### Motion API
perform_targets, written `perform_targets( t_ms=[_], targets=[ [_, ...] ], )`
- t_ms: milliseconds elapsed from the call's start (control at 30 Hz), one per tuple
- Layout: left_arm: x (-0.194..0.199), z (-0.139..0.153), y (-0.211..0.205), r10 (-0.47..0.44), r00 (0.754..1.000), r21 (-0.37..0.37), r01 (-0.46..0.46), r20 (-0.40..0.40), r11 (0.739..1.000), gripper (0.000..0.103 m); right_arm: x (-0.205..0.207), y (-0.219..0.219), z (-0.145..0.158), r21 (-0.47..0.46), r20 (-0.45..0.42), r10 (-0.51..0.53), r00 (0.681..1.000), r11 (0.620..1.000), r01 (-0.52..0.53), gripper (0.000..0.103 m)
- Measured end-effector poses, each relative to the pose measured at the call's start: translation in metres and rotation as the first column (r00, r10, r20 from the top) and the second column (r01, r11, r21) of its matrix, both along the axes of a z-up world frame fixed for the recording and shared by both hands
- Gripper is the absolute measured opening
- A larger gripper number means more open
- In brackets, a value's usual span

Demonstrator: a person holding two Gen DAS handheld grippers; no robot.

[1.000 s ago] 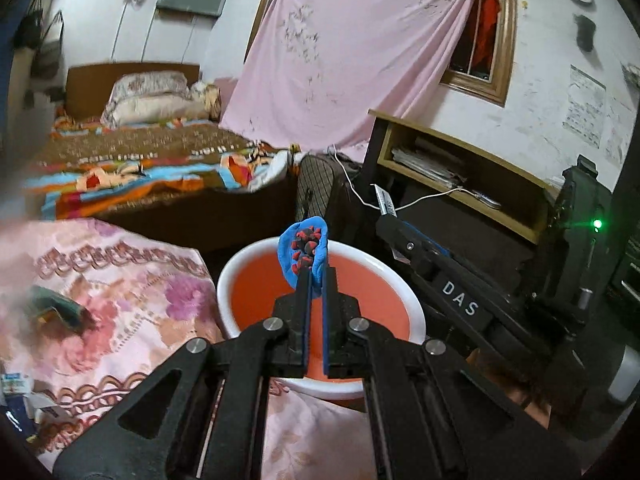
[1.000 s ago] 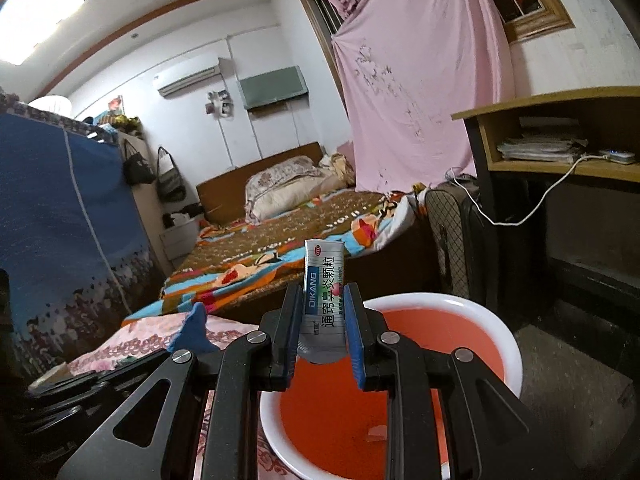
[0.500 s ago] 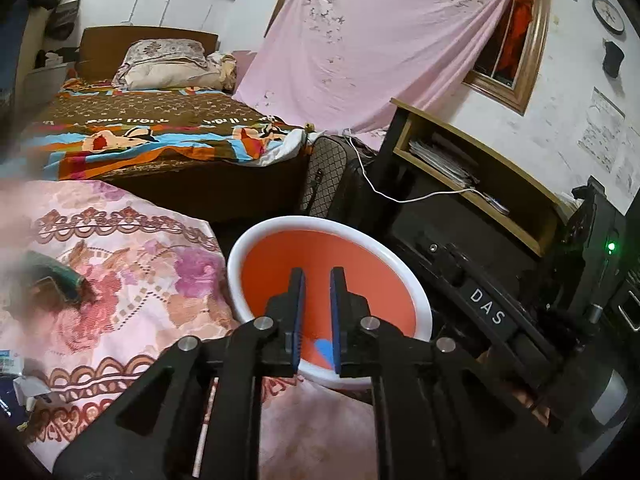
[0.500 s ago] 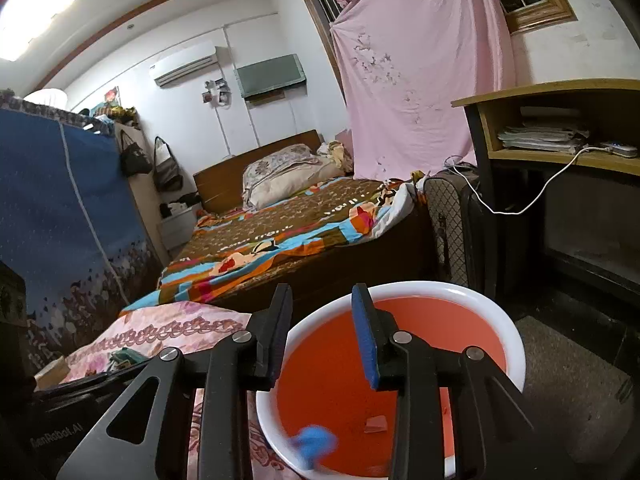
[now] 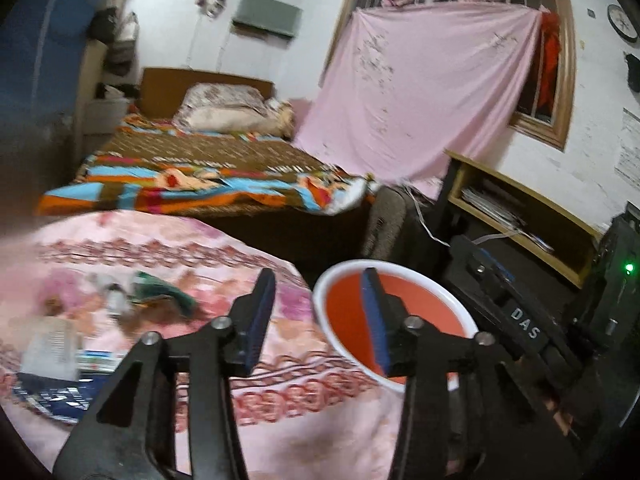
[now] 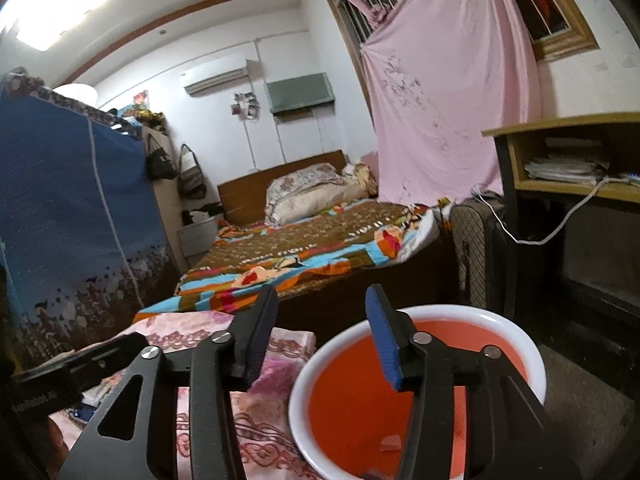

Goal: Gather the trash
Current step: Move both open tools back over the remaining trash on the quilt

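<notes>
A white basin with an orange-red inside (image 5: 416, 304) stands at the right edge of a table with a pink flowered cloth (image 5: 168, 248). It also shows in the right wrist view (image 6: 440, 364), with a small scrap (image 6: 390, 442) on its bottom. My left gripper (image 5: 318, 312) is open and empty, over the basin's left rim. My right gripper (image 6: 320, 332) is open and empty, above the basin's near left rim. Trash lies on the cloth at the left: a green wrapper (image 5: 160, 290), a pale packet (image 5: 50, 346) and a dark blue wrapper (image 5: 56, 396), all blurred.
A bed with a striped blanket (image 5: 208, 184) stands behind the table. A wooden shelf unit (image 5: 520, 204) and a dark suitcase (image 6: 476, 248) are at the right. A blue fabric wardrobe (image 6: 68, 216) stands at the left. My right gripper's body (image 5: 516, 316) is beside the basin.
Both grippers opened and dropped their trash, a blue wrapper and a medicine packet, into the basin. Both jaws have since widened, and the left gripper has swung left toward the cloth.
</notes>
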State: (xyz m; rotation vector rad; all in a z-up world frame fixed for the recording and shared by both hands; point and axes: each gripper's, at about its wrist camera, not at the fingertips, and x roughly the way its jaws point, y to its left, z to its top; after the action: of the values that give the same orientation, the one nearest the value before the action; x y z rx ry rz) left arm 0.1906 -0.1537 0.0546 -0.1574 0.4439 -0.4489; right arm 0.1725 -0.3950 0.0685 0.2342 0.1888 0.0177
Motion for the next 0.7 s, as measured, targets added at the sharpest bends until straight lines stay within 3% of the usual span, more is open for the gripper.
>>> perform_targets(
  t_ms=[133, 233, 400, 433, 467, 700],
  targets=[
    [-0.007, 0.002, 0.026, 0.087, 0.996, -0.014, -0.087, 0.030, 0.996, 0.044, -0.001, 0.012, 0.004, -0.017, 0.031, 0.022, 0.999, 1.000, -0.022, 0.055],
    [-0.014, 0.004, 0.046, 0.156, 0.986, -0.020, -0.155, 0.058, 0.988, 0.059, -0.002, 0.022, 0.007, -0.026, 0.062, 0.041, 0.997, 0.999, -0.040, 0.076],
    [-0.027, 0.007, 0.075, 0.270, 0.955, -0.038, -0.268, 0.118, 0.963, 0.090, -0.006, 0.041, 0.012, -0.054, 0.117, 0.076, 0.990, 0.996, -0.070, 0.089],
    [-0.031, 0.007, 0.082, 0.304, 0.943, -0.041, -0.301, 0.136, 0.953, 0.093, -0.007, 0.044, 0.012, -0.058, 0.125, 0.080, 0.989, 0.996, -0.073, 0.097],
    [-0.034, 0.007, 0.088, 0.326, 0.933, -0.046, -0.323, 0.153, 0.945, 0.092, -0.007, 0.047, 0.012, -0.060, 0.132, 0.084, 0.988, 0.995, -0.076, 0.103],
    [-0.052, 0.003, 0.118, 0.411, 0.890, -0.047, -0.410, 0.198, 0.911, 0.092, -0.012, 0.074, 0.017, -0.098, 0.186, 0.157, 0.970, 0.985, -0.141, 0.103]
  ],
)
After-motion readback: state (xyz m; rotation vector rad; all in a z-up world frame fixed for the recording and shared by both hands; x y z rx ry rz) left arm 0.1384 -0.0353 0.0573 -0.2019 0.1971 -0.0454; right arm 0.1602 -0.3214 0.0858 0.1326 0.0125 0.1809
